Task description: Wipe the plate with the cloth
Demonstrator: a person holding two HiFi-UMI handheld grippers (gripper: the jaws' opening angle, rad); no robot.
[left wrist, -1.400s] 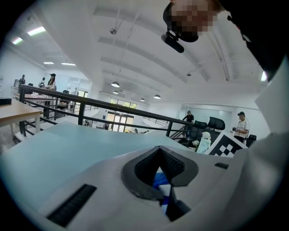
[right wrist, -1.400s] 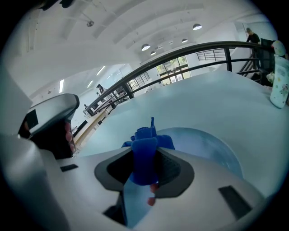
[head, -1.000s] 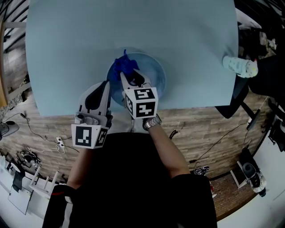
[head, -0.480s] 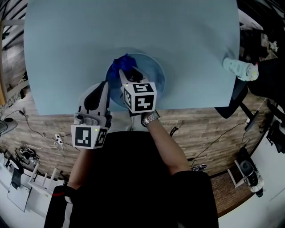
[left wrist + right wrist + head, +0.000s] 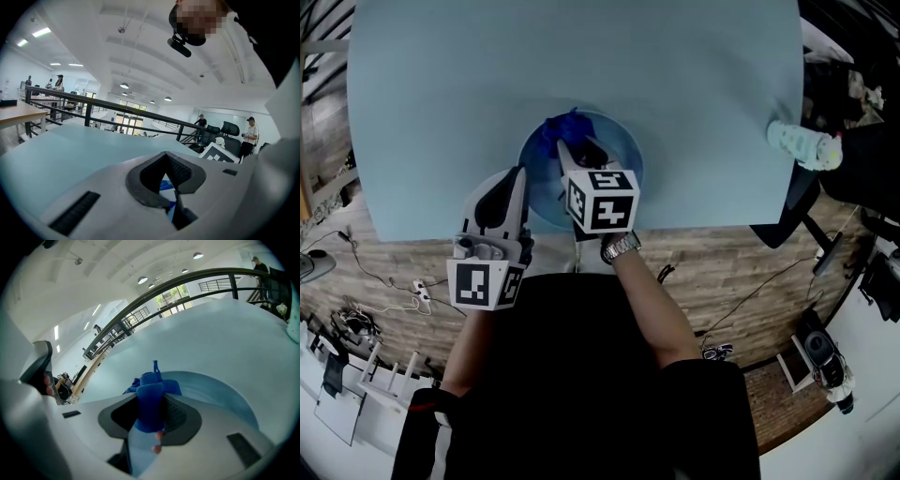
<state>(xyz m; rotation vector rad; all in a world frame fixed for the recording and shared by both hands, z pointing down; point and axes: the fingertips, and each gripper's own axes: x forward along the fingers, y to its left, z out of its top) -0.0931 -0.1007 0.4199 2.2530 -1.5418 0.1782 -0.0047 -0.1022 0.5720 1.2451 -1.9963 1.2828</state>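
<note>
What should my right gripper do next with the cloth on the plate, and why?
Probably sweep the cloth across toward the right side of the plate. The right gripper is shut on the cloth, which is bunched over the plate's far-left part, while the right and near parts of the plate show bare, so that area likely remains to be wiped.

1. A pale blue table [image 5: 441,94] filled the far side.
2. A pale, bottle-like object [image 5: 804,142] lay at its right edge.
3. Wooden floor [image 5: 741,272] ran along the near side.
4. A dark railing [image 5: 98,107] stood far behind.
</note>
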